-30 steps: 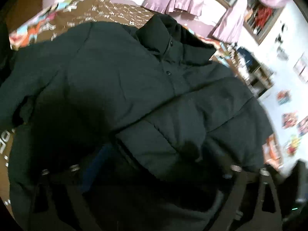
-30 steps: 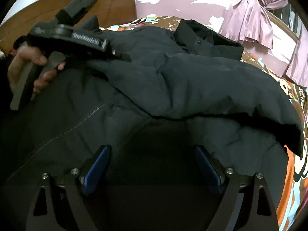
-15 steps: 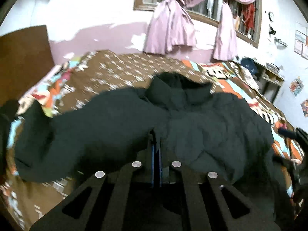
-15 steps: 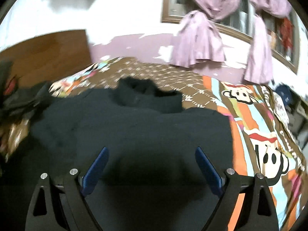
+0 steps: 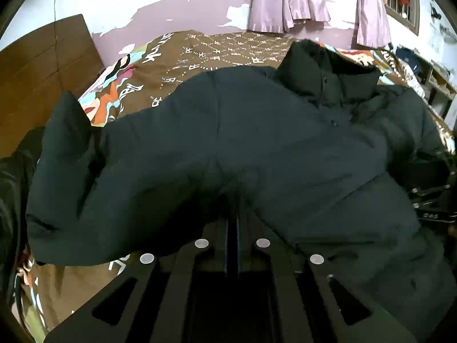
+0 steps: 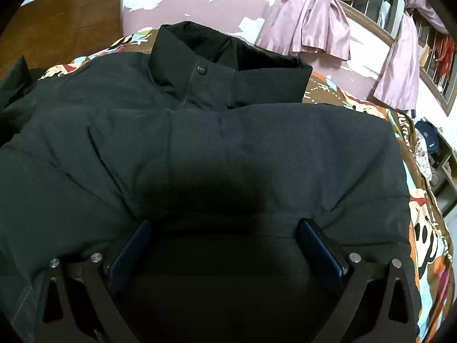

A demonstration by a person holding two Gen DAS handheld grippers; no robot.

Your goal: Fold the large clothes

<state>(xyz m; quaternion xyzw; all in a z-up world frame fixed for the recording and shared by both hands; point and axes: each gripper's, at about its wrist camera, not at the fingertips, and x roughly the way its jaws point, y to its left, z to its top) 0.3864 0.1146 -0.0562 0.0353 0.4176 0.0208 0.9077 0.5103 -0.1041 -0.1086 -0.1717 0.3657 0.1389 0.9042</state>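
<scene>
A large black puffer jacket lies spread face up on the bed, its collar at the far side and one sleeve out to the left. My left gripper is shut, and the cloth puckers into its tips near the jacket's middle. In the right wrist view the jacket fills the frame, with the snap collar ahead. My right gripper hovers low over the jacket's right part. Its jaws are opening wide. The blue pads stand apart and press on nothing, with cloth lying beneath them.
A patterned brown bedspread covers the bed. There is a wooden headboard at the left and pink curtains on the far wall. A shelf with clutter stands past the bed's right side. Dark cloth is heaped at the left edge.
The left gripper's jaws went from open to shut, with jacket cloth gathered at the tips. Both views swung up, then back down close to the jacket. The right jaws widened.
</scene>
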